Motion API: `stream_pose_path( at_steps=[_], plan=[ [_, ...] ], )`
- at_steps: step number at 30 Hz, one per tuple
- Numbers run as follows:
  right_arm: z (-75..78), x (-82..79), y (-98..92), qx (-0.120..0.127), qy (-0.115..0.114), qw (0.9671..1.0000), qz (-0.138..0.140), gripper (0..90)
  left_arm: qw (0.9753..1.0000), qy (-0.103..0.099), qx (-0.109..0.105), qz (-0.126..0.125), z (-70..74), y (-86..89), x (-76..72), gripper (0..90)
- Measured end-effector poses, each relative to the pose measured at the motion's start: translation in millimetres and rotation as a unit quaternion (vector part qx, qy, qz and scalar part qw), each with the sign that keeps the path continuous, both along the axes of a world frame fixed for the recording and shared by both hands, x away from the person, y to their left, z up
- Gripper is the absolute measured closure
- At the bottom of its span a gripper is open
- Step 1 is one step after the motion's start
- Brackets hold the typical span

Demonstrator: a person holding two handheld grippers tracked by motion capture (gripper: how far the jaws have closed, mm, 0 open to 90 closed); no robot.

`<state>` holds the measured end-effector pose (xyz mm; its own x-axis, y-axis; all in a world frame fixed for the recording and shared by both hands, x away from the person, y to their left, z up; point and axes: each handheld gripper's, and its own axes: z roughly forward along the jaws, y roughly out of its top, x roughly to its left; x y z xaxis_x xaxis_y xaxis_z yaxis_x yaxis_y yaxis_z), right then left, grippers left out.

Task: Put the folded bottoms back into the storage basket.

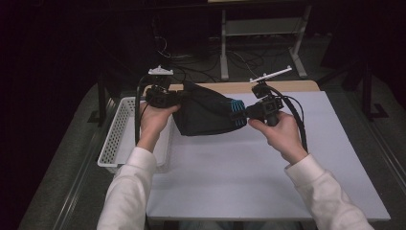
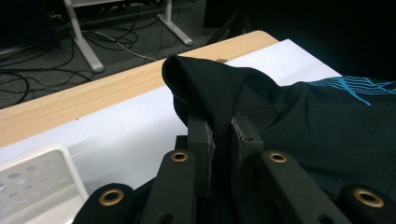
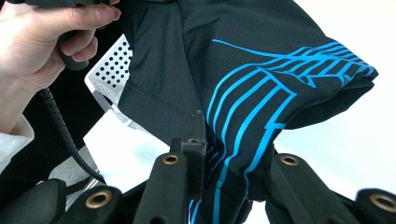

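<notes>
A black garment (image 1: 206,112) with blue line print (image 1: 236,113) hangs stretched between my two grippers above the white table (image 1: 249,163). My left gripper (image 1: 174,98) is shut on its left end; in the left gripper view the dark cloth (image 2: 243,93) bunches between the jaws of that gripper (image 2: 223,135). My right gripper (image 1: 246,113) is shut on the printed end, and in the right gripper view the blue-striped fabric (image 3: 252,102) passes between its jaws (image 3: 229,154). The garment's lower edge brushes the table.
A white perforated basket (image 1: 115,139) stands at the table's left edge, under my left hand. A wooden strip (image 1: 287,86) runs along the far edge. Cables and a white frame's legs (image 1: 261,43) lie on the floor beyond.
</notes>
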<state>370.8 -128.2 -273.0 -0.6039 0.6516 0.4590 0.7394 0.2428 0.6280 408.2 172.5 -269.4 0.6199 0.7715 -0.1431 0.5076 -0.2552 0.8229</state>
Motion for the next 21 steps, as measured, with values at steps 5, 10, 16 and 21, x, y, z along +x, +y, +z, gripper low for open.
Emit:
stream_pose_path(
  at_steps=[5, 10, 16, 21],
  plan=[
    [2.4, 0.9, 7.4, -0.001, -0.003, 1.0000, 0.004, 74.0, 1.0000, -0.001, -0.003, 0.005, 1.9, 7.9, -1.0, 80.1],
    [5.4, 2.4, 15.8, -0.001, -0.005, 0.9999, 0.009, 73.9, 0.9999, -0.003, -0.004, 0.010, 5.1, 16.3, -2.2, 80.1],
    [11.2, 3.5, 26.5, -0.002, -0.009, 0.9998, 0.015, 73.9, 0.9998, -0.007, -0.004, 0.016, 10.7, 27.3, -4.4, 80.1],
    [15.8, 4.2, 35.5, -0.002, -0.014, 0.9997, 0.021, 73.9, 0.9997, -0.009, -0.004, 0.021, 14.4, 35.9, -5.6, 80.1]
  ],
)
